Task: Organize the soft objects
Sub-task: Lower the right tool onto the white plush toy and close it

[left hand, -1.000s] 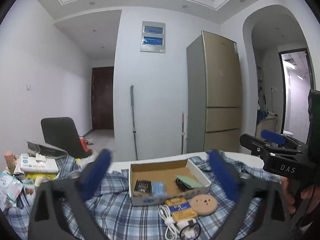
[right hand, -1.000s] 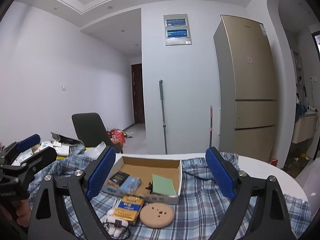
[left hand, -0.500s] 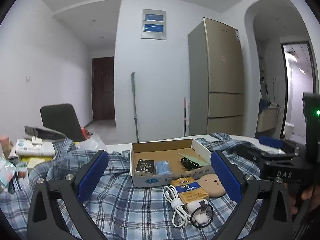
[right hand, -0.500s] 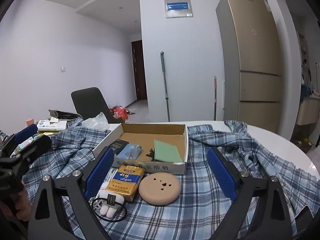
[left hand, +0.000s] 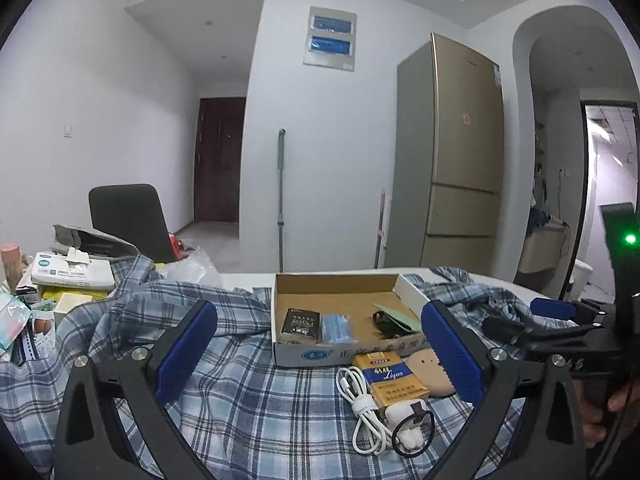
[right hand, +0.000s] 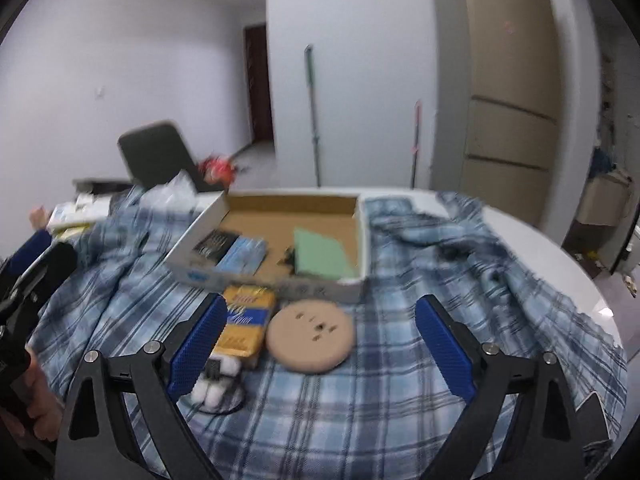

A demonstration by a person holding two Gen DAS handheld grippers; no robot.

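Nearest us, our left gripper (left hand: 318, 350) and right gripper (right hand: 316, 342) both hover with blue-padded fingers spread wide, grasping nothing. Under them the blue-and-white checked shirt (right hand: 400, 400) lies rumpled across the white round table (right hand: 560, 248). On the shirt, just in front of the shallow cardboard box (right hand: 352, 290), rest a round tan pad (right hand: 311, 336), a yellow-and-blue cigarette pack (right hand: 244, 322) and a coiled white cable (left hand: 360, 408). Inside the box lie a green card (right hand: 320, 258) and a blue packet (right hand: 242, 256).

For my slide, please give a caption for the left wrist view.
Open left gripper above plaid shirt, facing cardboard box.
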